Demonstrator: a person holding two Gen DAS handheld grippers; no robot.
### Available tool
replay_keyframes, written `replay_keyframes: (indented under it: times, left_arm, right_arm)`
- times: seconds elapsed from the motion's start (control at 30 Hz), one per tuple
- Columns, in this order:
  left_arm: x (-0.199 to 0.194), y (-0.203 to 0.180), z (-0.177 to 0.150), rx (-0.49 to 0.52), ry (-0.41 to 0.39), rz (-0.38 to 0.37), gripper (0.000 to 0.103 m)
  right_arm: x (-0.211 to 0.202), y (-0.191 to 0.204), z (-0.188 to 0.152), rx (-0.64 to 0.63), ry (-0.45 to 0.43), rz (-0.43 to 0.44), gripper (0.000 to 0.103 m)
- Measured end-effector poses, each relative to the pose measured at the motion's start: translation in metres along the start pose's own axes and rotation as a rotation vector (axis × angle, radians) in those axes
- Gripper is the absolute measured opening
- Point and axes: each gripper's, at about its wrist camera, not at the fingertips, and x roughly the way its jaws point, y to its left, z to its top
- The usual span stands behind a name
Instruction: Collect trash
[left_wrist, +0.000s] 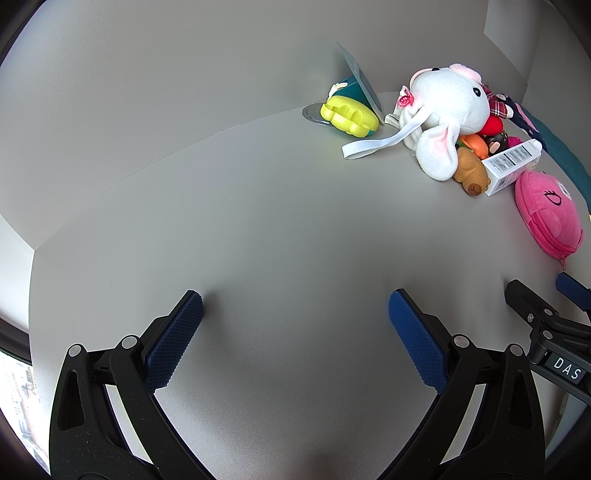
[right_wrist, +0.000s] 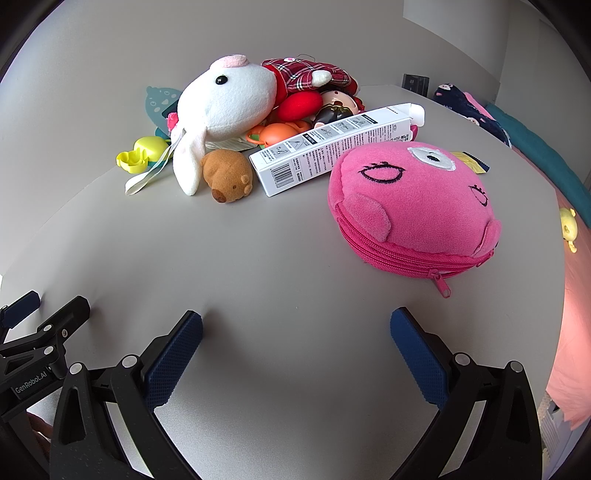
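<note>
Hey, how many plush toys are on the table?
3, maybe more hidden in the pile: the white bunny at the back left, the small brown animal in front of it, and the pink zippered plush pouch at right.

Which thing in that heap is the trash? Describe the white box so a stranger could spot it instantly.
On the grey table, find the heap of soft toys. At its front edge, between the brown toy animal and the round pink zip pouch, lies a long white carton. Among soft, bright neighbours it alone is hard-edged cardboard, with black print, a barcode and an open end flap.
</note>
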Motion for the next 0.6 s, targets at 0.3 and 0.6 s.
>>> replay_keyframes:
  times: [0.3, 0.6]
  left_arm:
    - [0.0, 0.0, 0.0, 0.0, 0.0, 0.0, 0.097]
    - [0.0, 0.0, 0.0, 0.0, 0.0, 0.0, 0.097]
  right_arm:
    - [0.0003, 0.0, 0.0, 0.0, 0.0, 0.0, 0.101]
    - [0.0004, 0.0012, 0.0006, 0.006, 0.0, -0.006, 0.101]
